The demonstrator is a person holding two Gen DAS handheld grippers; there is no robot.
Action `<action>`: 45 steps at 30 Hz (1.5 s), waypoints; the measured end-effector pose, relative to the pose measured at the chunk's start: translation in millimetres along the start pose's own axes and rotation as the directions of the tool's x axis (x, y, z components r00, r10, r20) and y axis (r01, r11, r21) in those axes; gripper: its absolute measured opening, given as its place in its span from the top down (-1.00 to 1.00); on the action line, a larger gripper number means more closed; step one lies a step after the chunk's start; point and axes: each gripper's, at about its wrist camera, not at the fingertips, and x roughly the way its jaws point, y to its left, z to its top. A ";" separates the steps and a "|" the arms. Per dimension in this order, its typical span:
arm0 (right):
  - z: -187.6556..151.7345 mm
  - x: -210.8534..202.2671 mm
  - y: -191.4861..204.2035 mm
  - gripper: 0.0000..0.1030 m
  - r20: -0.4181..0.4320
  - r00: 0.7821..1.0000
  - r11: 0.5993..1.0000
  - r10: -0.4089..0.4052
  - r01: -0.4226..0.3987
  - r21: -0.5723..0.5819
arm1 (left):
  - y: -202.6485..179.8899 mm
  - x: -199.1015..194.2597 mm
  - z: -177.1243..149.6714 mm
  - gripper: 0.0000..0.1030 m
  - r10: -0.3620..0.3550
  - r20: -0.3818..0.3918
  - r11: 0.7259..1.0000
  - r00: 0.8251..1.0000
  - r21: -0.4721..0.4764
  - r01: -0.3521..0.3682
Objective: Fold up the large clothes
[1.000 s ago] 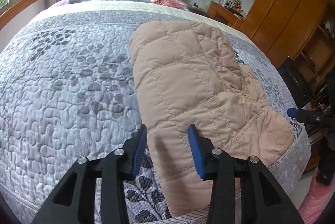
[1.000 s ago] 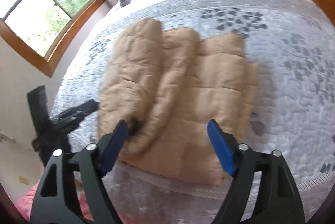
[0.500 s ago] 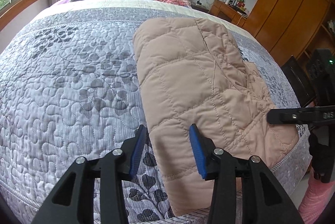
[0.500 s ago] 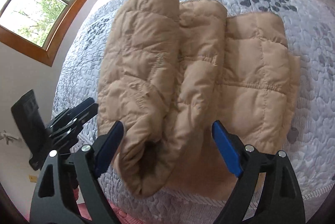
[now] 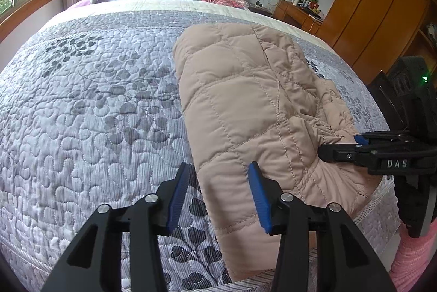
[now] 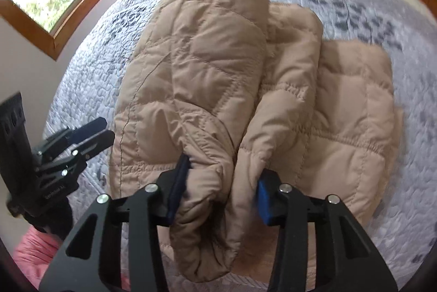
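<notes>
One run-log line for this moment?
right gripper: around jacket sleeves | left gripper: open at jacket edge | bed
</notes>
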 end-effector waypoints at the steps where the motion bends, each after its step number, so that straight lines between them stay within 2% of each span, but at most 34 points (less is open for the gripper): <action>1: -1.0 -0.6 4.6 0.22 0.008 1.000 1.000 -0.021 0.021 -0.018 | 0.8 -0.5 -0.5 0.11 -0.002 0.001 1.000 1.000 -0.002 0.002; 6: -6.6 -6.8 19.3 0.36 0.041 0.996 0.994 -0.079 0.082 -0.073 | 6.2 -2.9 -4.5 0.11 0.005 0.001 1.000 1.000 -0.019 -0.005; 11: -5.8 -23.9 24.5 0.55 0.075 0.996 0.996 -0.039 0.045 -0.078 | 16.4 -5.8 -7.0 0.11 0.003 -0.002 0.998 1.000 -0.055 -0.004; 21: 2.9 -85.7 41.5 0.60 0.163 0.986 0.990 -0.022 0.045 -0.137 | 10.4 -29.0 1.9 0.11 -0.022 0.062 0.998 0.998 -0.064 0.026; 25: -3.4 -124.7 25.5 0.61 0.239 0.971 0.993 -0.026 0.052 -0.102 | -5.8 -38.1 9.1 0.11 -0.058 0.090 0.998 0.994 -0.033 0.061; 28: -12.5 -139.7 2.2 0.61 0.262 0.965 0.997 -0.032 0.048 -0.054 | -26.8 -38.7 14.5 0.11 -0.085 0.099 0.996 0.991 0.019 0.084; 35: -35.8 -129.1 -43.0 0.61 0.232 0.973 0.999 -0.012 0.001 0.050 | -66.7 -20.7 14.3 0.11 -0.118 0.050 0.988 0.992 0.103 0.112; 45: -60.4 -104.9 -81.8 0.60 0.218 0.975 0.991 0.036 -0.064 0.121 | -86.1 -4.0 6.7 0.11 -0.109 -0.001 0.983 0.994 0.149 0.108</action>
